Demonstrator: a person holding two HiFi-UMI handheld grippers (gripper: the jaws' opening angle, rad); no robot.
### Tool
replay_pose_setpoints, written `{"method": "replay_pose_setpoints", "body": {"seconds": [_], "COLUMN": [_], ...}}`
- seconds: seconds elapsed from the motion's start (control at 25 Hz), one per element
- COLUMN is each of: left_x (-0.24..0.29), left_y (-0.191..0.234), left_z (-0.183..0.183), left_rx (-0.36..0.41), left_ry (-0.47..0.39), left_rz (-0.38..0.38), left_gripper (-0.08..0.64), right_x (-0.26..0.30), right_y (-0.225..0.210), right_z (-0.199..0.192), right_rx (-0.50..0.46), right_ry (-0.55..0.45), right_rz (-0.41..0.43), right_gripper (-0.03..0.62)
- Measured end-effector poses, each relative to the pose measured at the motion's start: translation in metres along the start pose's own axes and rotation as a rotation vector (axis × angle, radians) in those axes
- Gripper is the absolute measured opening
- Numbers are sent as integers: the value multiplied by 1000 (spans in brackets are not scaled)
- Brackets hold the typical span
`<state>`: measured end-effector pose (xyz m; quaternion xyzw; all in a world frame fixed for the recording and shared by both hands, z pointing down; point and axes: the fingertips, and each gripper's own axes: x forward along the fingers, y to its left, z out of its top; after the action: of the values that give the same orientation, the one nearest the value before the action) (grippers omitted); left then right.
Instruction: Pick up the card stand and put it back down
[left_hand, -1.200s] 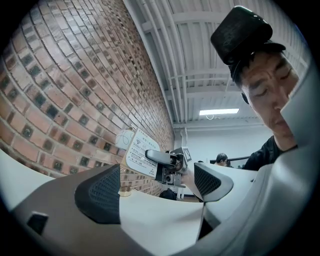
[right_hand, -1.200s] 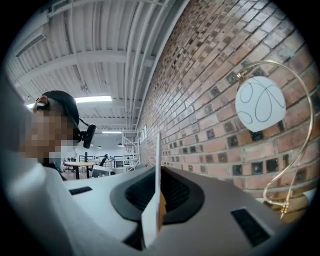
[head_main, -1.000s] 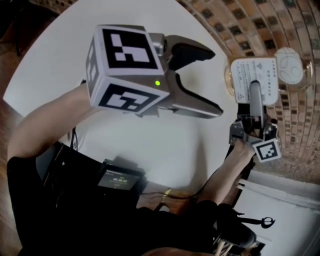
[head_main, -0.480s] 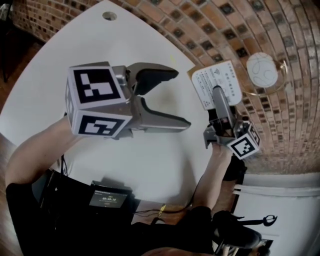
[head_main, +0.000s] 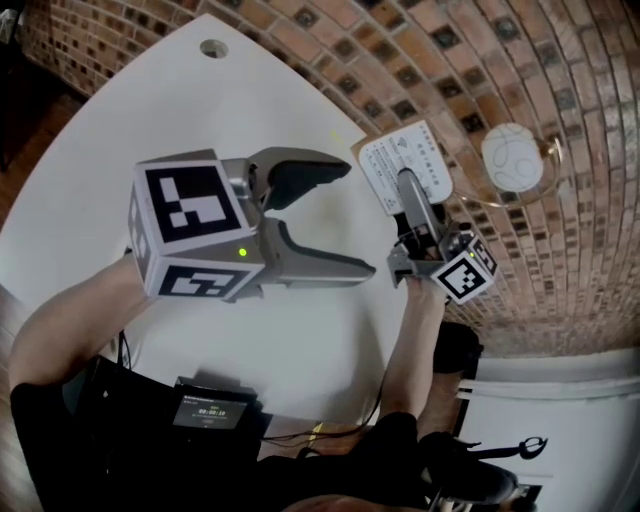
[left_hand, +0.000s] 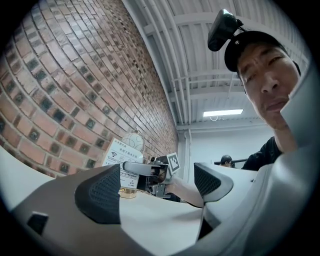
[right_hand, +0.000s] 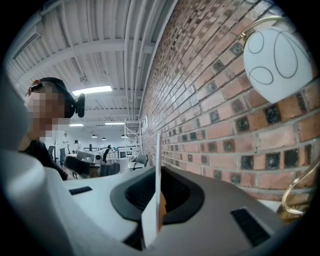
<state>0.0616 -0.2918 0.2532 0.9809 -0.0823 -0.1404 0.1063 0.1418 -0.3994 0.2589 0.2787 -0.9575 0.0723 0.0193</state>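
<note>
Jaws of the right gripper are clenched on the white printed card stand. The thin sheet is pinched flat between the two dark pads, with no gap either side.

- Right gripper view: card is edge-on, dead centre between the pads. Its long axis runs up out of the jaws, roughly upright, and it sticks out well above the pads.
- Left gripper view: card stands tall-side-up with its printed face turned toward the left jaws. One right jaw crosses that face sideways, over the lower half.
- Gold round foot sits directly under the card's lower edge, at the level of the white worktop. Can't tell whether it touches the worktop or is just clear of it.

Left gripper is released: jaws wide apart, nothing between the pads. The right gripper and card stand are straight ahead of the left jaws, well beyond the tips.

White globe lamp in a gold wire frame is beyond the right jaws, up and off to their right. It's hard against the red-brown brick wall, which runs along that same side. Card and lamp are near each other but apart.
</note>
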Motion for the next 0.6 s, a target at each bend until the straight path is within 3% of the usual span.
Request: {"method": "replay_pose_setpoints", "body": {"seconds": [0.6], "left_x": [-5], "left_y": [16], "left_z": [-2], "left_rx": [-74], "left_ry": [-14], "left_rz": [48], "left_gripper": [453], "right_x": [45], "right_y": [-61], "right_z": [-8], "right_rx": [-48], "right_ry": [16], "right_rz": [54], "right_gripper": [31]}}
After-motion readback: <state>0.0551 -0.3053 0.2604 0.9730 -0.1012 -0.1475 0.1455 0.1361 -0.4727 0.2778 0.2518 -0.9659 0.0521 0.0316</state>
